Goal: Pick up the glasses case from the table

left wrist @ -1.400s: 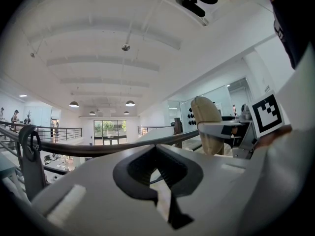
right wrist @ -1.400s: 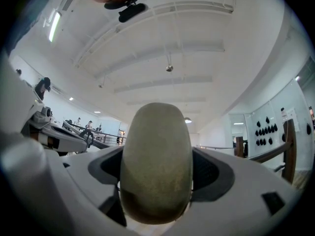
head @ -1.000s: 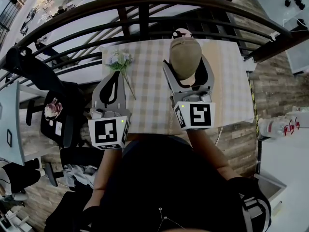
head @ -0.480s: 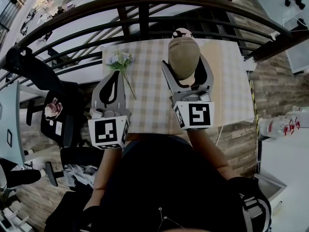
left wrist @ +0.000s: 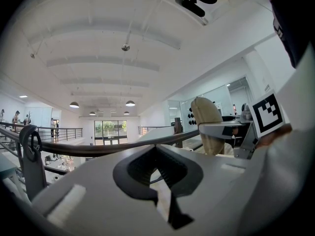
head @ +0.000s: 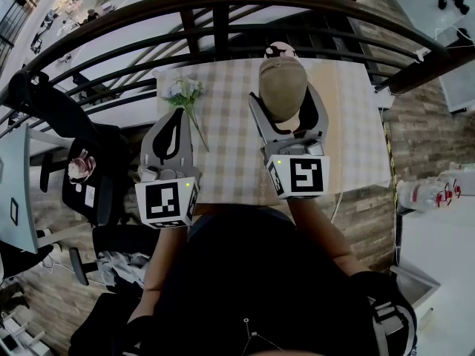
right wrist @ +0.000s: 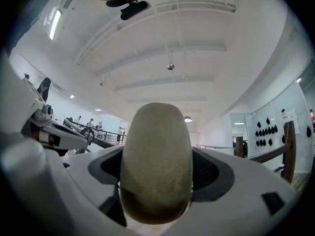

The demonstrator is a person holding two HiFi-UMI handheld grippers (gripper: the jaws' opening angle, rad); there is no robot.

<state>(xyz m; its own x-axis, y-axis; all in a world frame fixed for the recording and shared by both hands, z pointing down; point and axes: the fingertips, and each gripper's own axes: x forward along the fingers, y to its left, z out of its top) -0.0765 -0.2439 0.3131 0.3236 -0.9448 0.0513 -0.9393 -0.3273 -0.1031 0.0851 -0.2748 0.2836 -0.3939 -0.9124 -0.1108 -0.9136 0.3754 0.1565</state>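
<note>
The glasses case is an olive-tan oval shell, held up above the checked table. My right gripper is shut on it, one jaw on each side. In the right gripper view the glasses case fills the gap between the jaws and points up at the ceiling. My left gripper hangs over the table's left edge, shut with nothing in it. The left gripper view looks upward, and the glasses case shows at the right there.
A small bunch of pale flowers lies on the table's far left. A round patterned object sits at the far edge behind the case. A dark curved railing runs beyond the table. Office chairs stand to the left.
Between one second ago and half a second ago the right gripper and case shifted very slightly left and away. Nothing visibly moves after that; the left gripper stays still.
</note>
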